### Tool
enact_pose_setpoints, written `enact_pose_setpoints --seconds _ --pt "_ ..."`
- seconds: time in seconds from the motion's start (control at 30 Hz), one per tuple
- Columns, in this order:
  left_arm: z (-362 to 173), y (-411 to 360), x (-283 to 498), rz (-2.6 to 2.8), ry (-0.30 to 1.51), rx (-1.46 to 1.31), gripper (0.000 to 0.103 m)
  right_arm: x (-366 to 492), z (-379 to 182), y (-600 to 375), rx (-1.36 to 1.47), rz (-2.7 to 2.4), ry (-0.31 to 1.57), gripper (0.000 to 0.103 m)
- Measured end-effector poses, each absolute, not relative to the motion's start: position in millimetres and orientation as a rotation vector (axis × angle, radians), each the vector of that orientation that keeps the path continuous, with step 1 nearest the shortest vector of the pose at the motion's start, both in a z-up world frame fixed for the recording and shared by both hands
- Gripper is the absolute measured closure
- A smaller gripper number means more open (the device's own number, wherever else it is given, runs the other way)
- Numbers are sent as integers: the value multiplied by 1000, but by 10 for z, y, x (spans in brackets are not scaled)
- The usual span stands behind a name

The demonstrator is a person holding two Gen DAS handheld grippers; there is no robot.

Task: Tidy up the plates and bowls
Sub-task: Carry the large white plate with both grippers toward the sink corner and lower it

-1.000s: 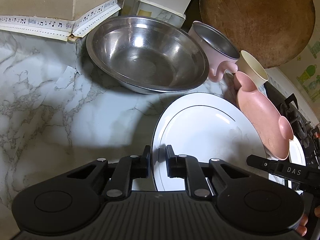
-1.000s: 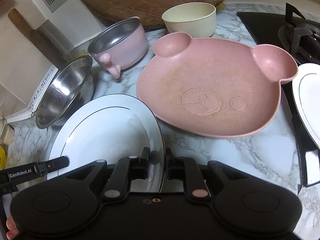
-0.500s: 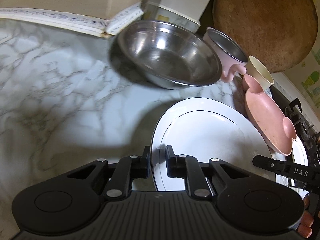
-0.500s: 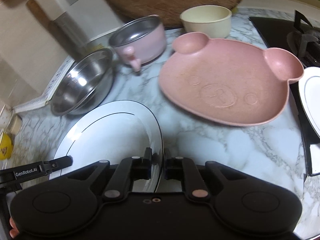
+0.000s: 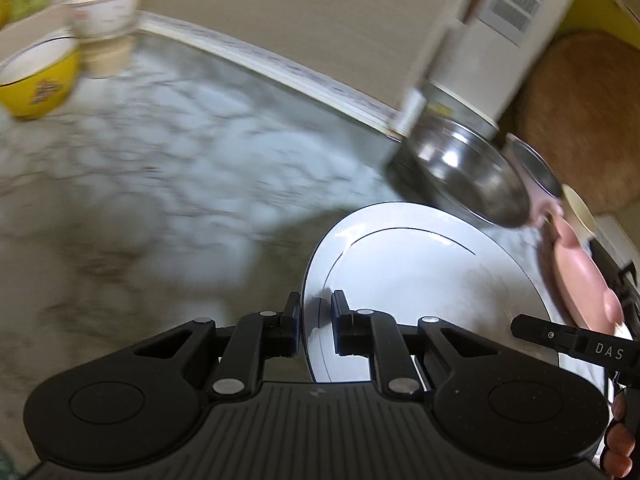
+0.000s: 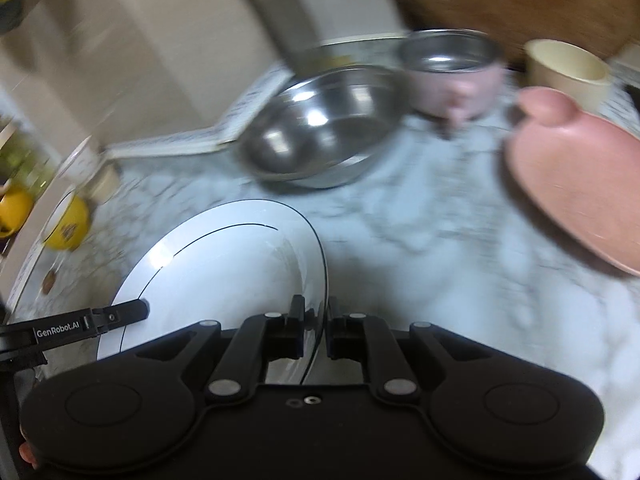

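Note:
A large white plate (image 5: 420, 280) with a thin black ring is held between both grippers above the marble counter. My left gripper (image 5: 316, 312) is shut on its left rim. My right gripper (image 6: 314, 322) is shut on its right rim; the plate (image 6: 224, 256) fills the lower left of the right wrist view. A steel bowl (image 6: 320, 132), a pink steel-lined cup (image 6: 452, 76), a cream cup (image 6: 568, 68) and a pink bear-shaped plate (image 6: 576, 184) stand beyond. A yellow bowl (image 5: 36, 76) and a white bowl (image 5: 108, 10) sit at the far left.
A round wooden board (image 5: 580, 120) leans at the back right. A white appliance (image 5: 500, 20) stands against the wall behind the steel bowl (image 5: 460, 172). The marble counter (image 5: 160, 184) stretches left toward the yellow bowl (image 6: 68, 224). The views are motion-blurred.
Both grippers, still holding the white plate, have swung to the left. The steel bowl and pink dishes have slid right in view, and the yellow and white bowls have come into view.

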State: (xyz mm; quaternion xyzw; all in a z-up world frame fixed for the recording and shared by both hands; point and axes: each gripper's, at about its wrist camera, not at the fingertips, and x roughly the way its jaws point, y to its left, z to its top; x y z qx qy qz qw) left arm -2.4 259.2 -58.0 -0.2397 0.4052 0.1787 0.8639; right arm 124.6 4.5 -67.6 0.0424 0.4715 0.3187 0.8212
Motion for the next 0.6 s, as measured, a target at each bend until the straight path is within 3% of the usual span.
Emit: enact_pose_setpoints --seconds 0.6 --pt "-723 3374 -837 617 820 -530 89 860 -827 1273 -77 950 988 91"
